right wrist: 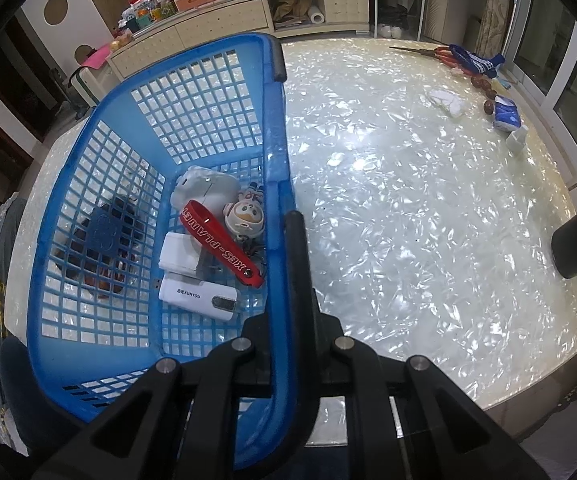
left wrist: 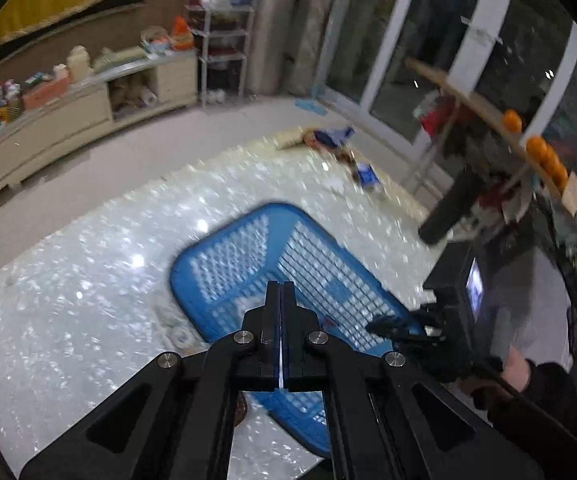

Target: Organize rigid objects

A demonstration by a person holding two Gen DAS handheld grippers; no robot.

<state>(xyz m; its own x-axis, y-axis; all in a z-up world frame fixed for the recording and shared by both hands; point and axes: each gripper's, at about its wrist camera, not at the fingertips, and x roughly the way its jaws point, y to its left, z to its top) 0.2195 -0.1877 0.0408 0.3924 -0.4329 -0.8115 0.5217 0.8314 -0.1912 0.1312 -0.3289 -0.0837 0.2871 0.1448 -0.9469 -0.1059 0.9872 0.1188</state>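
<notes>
Right tongs (right wrist: 284, 224) clench the blue basket (right wrist: 88, 240) rim on the counter (right wrist: 408, 220); left tongs (left wrist: 281, 292), clenched empty above it, should seek remaining items.

Left gripper (left wrist: 281, 292): jaws pressed flat together with nothing between them, fingers pointing toward 12 o'clock in its own view and angled downward. Right gripper (right wrist: 288, 220): pitched steeply down, jaws nearly closed and clamped on the basket rim (right wrist: 278, 184), which runs between the fingers toward 12 o'clock. In the left wrist view the right gripper (left wrist: 398, 326) appears at 3 o'clock, with a dark-sleeved hand (left wrist: 516, 372) behind it.
</notes>
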